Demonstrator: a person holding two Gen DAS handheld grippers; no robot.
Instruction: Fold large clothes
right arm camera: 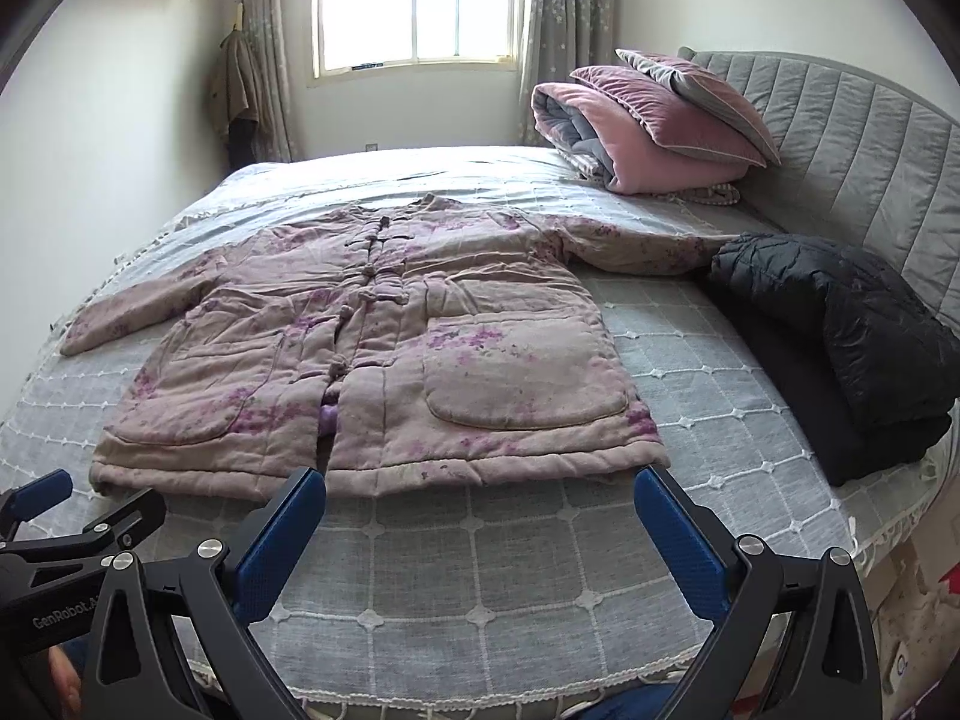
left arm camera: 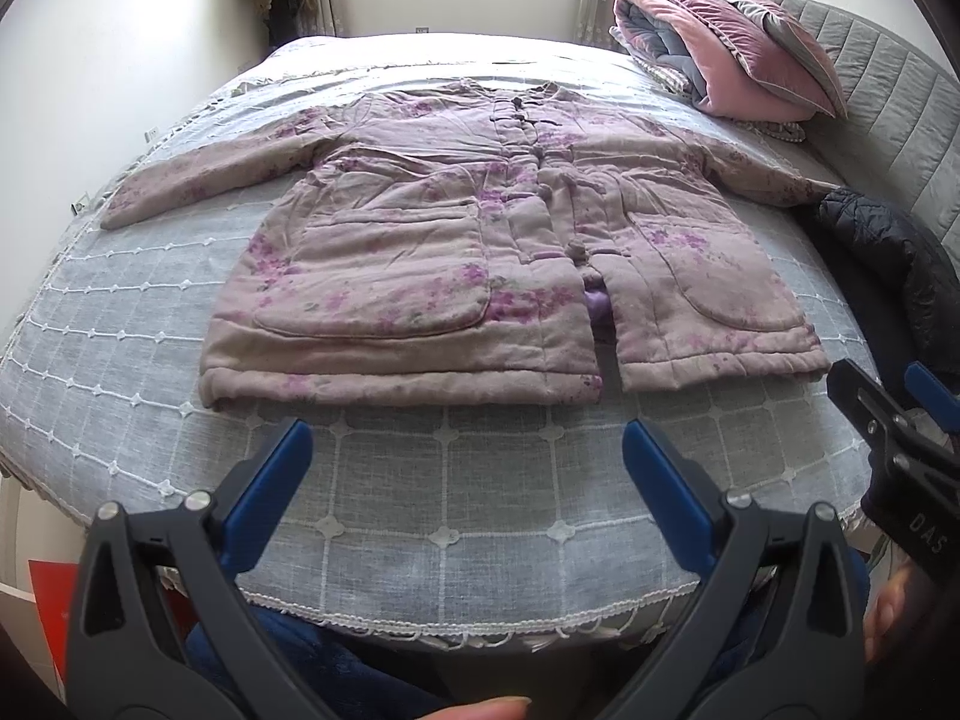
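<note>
A padded pinkish jacket with purple flowers (left arm camera: pixel 444 228) (right arm camera: pixel 372 348) lies flat on the bed, front up, buttoned, both sleeves spread out sideways. Its hem faces me. My left gripper (left arm camera: pixel 468 438) hangs open just short of the hem, with nothing between its blue pads. My right gripper (right arm camera: pixel 480 486) is open too, near the hem's right half, empty. In the left wrist view the right gripper (left arm camera: pixel 882 390) shows at the right edge. The left gripper (right arm camera: pixel 84 492) shows at the lower left of the right wrist view.
A grey checked bedspread (left arm camera: pixel 420 498) (right arm camera: pixel 480 570) covers the bed. A folded black quilted coat (right arm camera: pixel 840 330) (left arm camera: pixel 888 252) lies by the jacket's right sleeve. Pink and grey pillows and a folded quilt (right arm camera: pixel 648 126) (left arm camera: pixel 732 54) sit by the grey headboard (right arm camera: pixel 852 144). A window (right arm camera: pixel 414 0) is on the far wall.
</note>
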